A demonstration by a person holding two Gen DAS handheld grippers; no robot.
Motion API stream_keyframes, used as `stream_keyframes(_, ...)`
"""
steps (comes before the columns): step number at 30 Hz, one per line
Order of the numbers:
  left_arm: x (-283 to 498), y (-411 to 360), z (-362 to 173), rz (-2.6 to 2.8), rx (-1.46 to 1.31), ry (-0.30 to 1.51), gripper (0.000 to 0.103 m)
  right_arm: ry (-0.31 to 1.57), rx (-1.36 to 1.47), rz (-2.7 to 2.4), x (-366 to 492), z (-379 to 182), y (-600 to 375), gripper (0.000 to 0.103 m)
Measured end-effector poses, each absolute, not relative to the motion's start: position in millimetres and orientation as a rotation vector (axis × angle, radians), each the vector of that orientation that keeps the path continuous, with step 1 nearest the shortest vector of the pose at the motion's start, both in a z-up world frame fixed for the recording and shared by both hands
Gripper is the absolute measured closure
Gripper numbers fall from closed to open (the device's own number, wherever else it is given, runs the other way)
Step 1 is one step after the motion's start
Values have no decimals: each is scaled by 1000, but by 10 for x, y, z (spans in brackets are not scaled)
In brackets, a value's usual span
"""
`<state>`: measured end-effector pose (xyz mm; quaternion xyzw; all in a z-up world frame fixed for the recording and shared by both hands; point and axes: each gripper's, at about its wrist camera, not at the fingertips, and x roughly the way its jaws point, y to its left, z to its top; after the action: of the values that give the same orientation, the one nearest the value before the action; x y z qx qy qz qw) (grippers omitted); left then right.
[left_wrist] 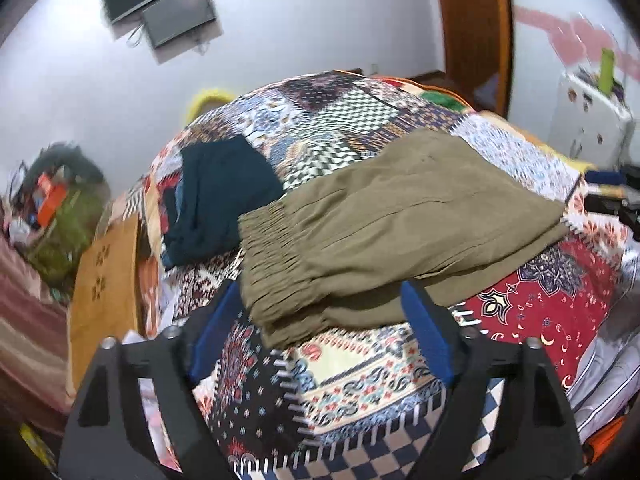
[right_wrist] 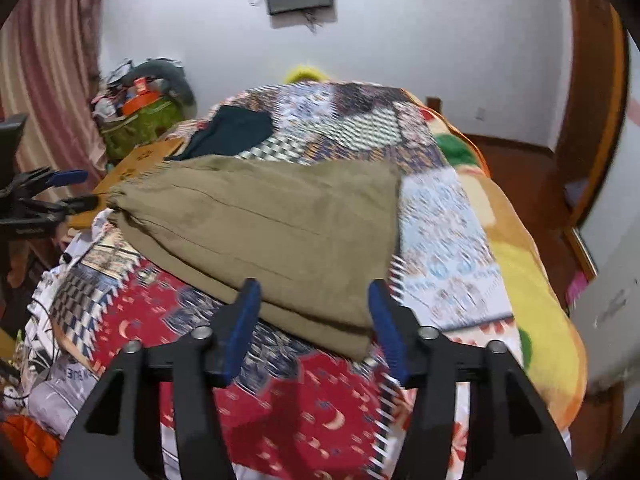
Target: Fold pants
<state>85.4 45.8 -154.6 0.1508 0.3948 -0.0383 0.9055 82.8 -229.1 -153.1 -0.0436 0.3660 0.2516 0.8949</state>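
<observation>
Both grippers stand with jaws apart, gripping nothing — the left gripper [left_wrist: 324, 312] wide at the folded olive pants' [left_wrist: 404, 216] waistband corner, the right gripper [right_wrist: 314, 312] narrower, at their opposite end.

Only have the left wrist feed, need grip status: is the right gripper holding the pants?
Observer: No. The right gripper is open; the pants corner shows between its pads, unpinched.
Operator: Is that end tidy?
Observer: Layers are stacked there, edges nearly aligned.
Operator: Can you see my left gripper from there?
Observer: Yes, the left gripper is at the frame's left edge, beside the waistband end.
</observation>
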Motion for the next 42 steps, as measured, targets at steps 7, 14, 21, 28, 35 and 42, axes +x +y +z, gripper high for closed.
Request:
stream_keyframes(7, 1037, 118, -1806, -124, 483, 852, 14, 760, -127, 610, 931, -1568, -1944, 47)
stream_keyframes(14, 1173, -153, -2065, -166, 618, 871, 14, 796, -182, 688, 1012, -1711, -1600, 47)
stream_keyframes(21, 1330, -165, -2004, -213, 571, 894, 14, 853, -218, 769, 1071, -1883, -1326, 47)
stream_keyframes(28, 1293, -189, -1891, -254, 516, 885, 39, 819, -215, 755, 1142, -1893, -1221, 53)
stream_keyframes(35, 1193, -362, -1889, -266, 569, 860, 78, 773, -293, 763, 1061, -1813, -1100, 94)
stream_keyframes(42, 1065, -308, -1692, -277, 522, 822, 86, 727, -267, 782, 943, -1587, -1177, 95)
